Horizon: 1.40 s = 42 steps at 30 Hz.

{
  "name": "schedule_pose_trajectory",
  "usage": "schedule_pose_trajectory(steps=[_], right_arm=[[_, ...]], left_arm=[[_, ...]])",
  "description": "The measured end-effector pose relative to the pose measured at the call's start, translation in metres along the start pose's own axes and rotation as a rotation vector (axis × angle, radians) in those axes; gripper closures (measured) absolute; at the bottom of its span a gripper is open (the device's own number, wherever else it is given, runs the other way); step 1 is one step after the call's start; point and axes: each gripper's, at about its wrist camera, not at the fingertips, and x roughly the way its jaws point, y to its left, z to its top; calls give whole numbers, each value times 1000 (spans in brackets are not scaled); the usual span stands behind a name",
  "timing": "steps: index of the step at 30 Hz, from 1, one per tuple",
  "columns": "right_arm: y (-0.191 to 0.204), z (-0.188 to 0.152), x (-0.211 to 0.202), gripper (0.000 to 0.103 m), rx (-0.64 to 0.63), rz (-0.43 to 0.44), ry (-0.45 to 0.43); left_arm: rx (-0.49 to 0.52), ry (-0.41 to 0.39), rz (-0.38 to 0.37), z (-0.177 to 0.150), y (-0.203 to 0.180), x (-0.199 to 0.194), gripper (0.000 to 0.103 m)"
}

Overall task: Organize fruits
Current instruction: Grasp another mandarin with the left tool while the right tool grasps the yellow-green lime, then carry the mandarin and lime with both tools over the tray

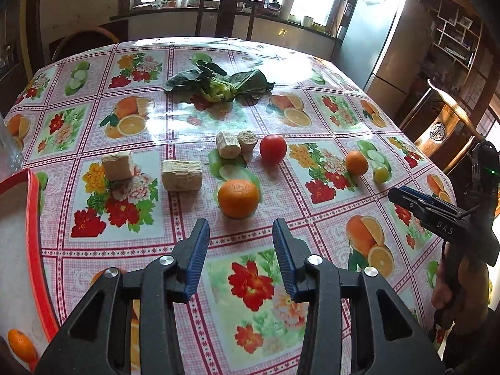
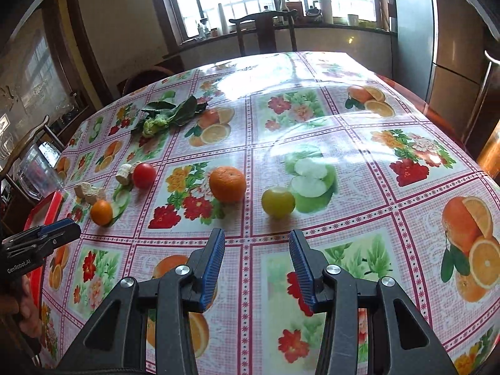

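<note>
Blue ribbed pads face each other across an empty gap on both claws: the left gripper [image 1: 240,243] stands partly spread with nothing between its pads, and so does the right gripper [image 2: 257,253], each hovering above the glossy floral tablecloth [image 1: 175,228]. Straight ahead of the left claw, just past its fingertips and slightly right of centre, sits the large orange [image 1: 238,198]; being round, it has no long axis to line up with, so the jaws could take it from any angle. The right claw has the yellow-green fruit [image 2: 278,204] almost dead ahead, with a second orange [image 2: 227,184] just left of it. So each hand has its own nearest fruit, and I judge the left is better placed for the large orange. At the left hand's side, the red-rimmed tray [image 1: 32,218] runs along the near-left table edge, with a small orange [image 1: 22,345] lying in it, probably where the fruit is being gathered. Open cloth lies between the large orange and the tray, though the pale blocks [image 1: 181,175] stand just left of that path. Farther back are the tomato [image 1: 272,149] and two cut root pieces [image 1: 236,144], then the leafy greens [image 1: 218,84] well apart toward the far edge.
</note>
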Motion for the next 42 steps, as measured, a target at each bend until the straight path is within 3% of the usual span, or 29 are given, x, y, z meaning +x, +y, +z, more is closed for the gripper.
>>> schedule_pose_trajectory(steps=[9,12,14,18,32,42], right_arm=[[-1,15,31,64,-47,-45,12],[-2,15,28,76,-46,-51,-6],[-3,12,23,77,-36,-33,-11],[4,4,10,77,-42,-4,-19],[55,-25,-33,77,-71,126,-35],[105,-45,-47,77,-127,211,-24]], left_arm=[[-28,21,-4,16,5,37,63],[-14,16,-7,17,3,45,63],[3,12,4,17,1,48,71],[-4,17,-9,14,2,47,71],[-45,-23,-36,-21,11,-12,71],[-78,-72,4,-45,31,-53,71]])
